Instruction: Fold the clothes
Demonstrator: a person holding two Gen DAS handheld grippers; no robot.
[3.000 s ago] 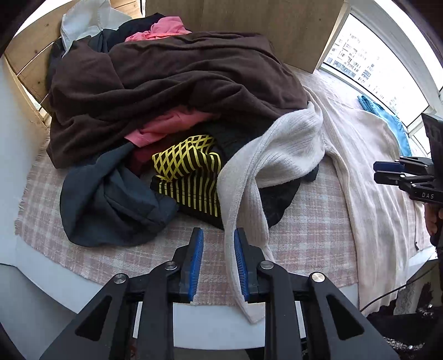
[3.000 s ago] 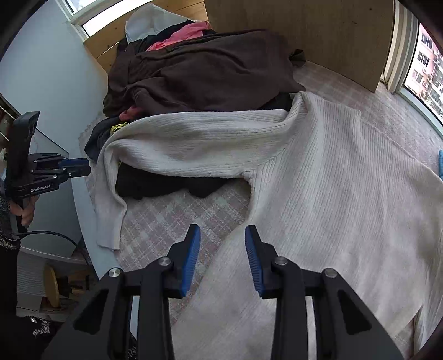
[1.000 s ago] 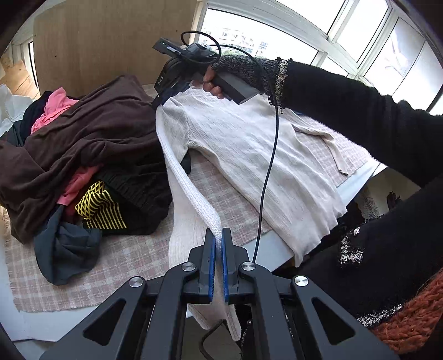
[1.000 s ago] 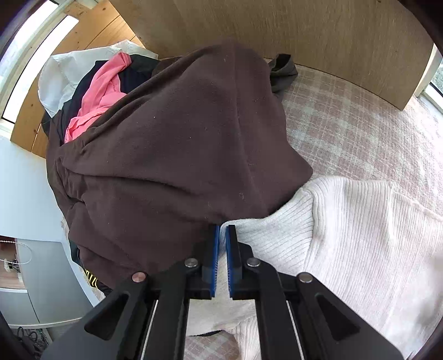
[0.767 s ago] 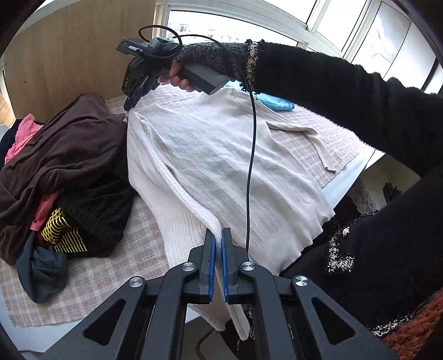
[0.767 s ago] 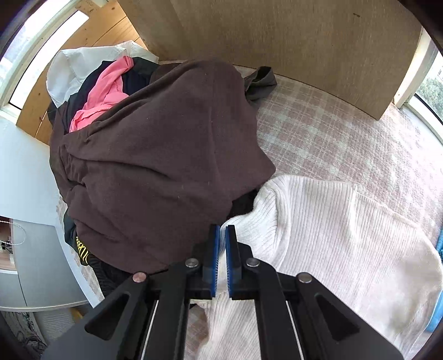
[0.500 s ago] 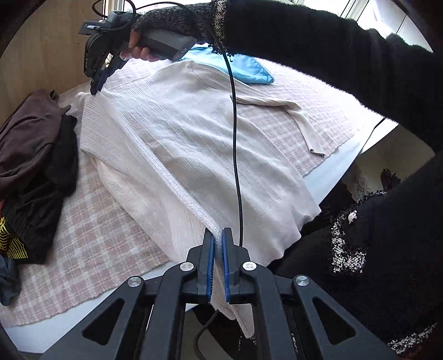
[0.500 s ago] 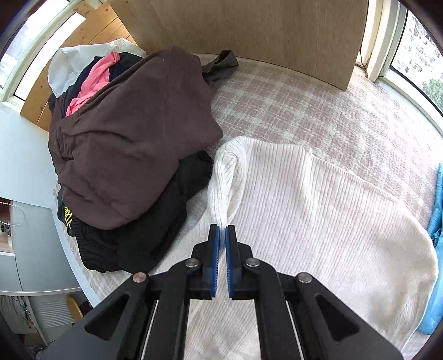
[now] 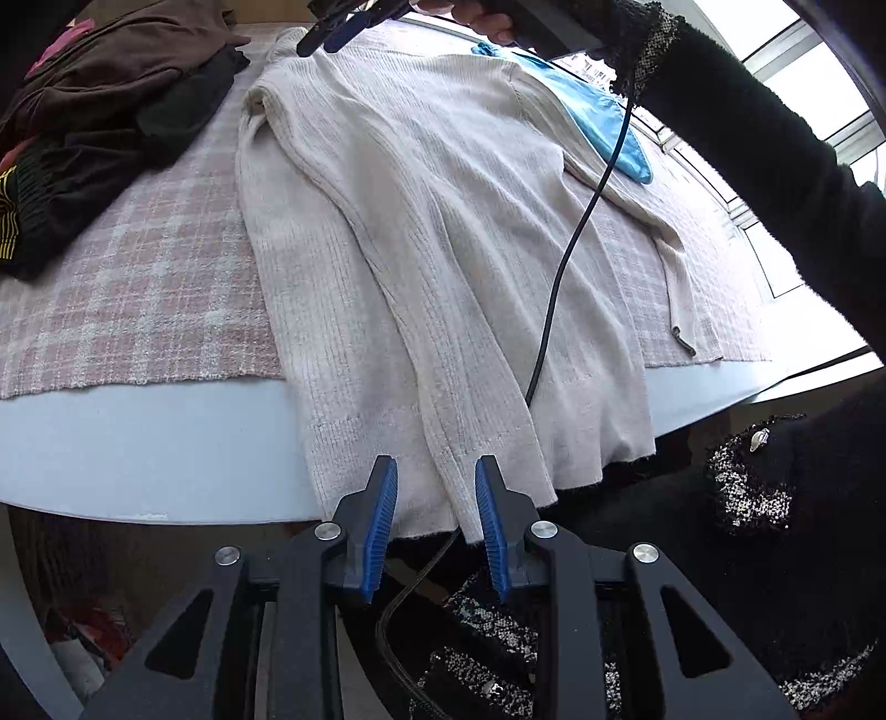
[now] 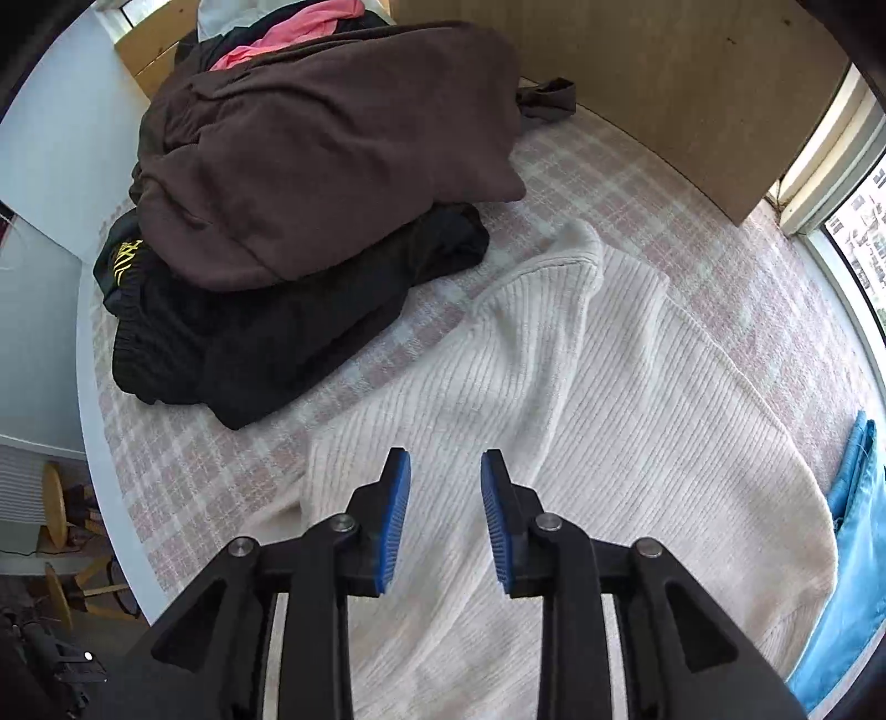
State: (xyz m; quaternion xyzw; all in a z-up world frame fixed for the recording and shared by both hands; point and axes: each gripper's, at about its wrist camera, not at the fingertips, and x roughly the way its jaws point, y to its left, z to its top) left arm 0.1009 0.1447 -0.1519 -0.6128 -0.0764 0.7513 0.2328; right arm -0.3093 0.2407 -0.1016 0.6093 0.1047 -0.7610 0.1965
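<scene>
On the table edge, cream sweater (image 9: 443,232) hem between left gripper (image 9: 436,493) parted fingers, right gripper (image 10: 446,487) likewise apart.

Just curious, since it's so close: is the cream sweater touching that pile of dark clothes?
Apart. The right wrist view shows a strip of bare checked cloth between the sweater and the dark pile.

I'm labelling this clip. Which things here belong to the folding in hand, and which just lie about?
In the job:
cream sweater
left hand-held gripper, open
right hand-held gripper, open

Lying about:
brown garment
black garment
pink garment
blue cloth
plaid cover
</scene>
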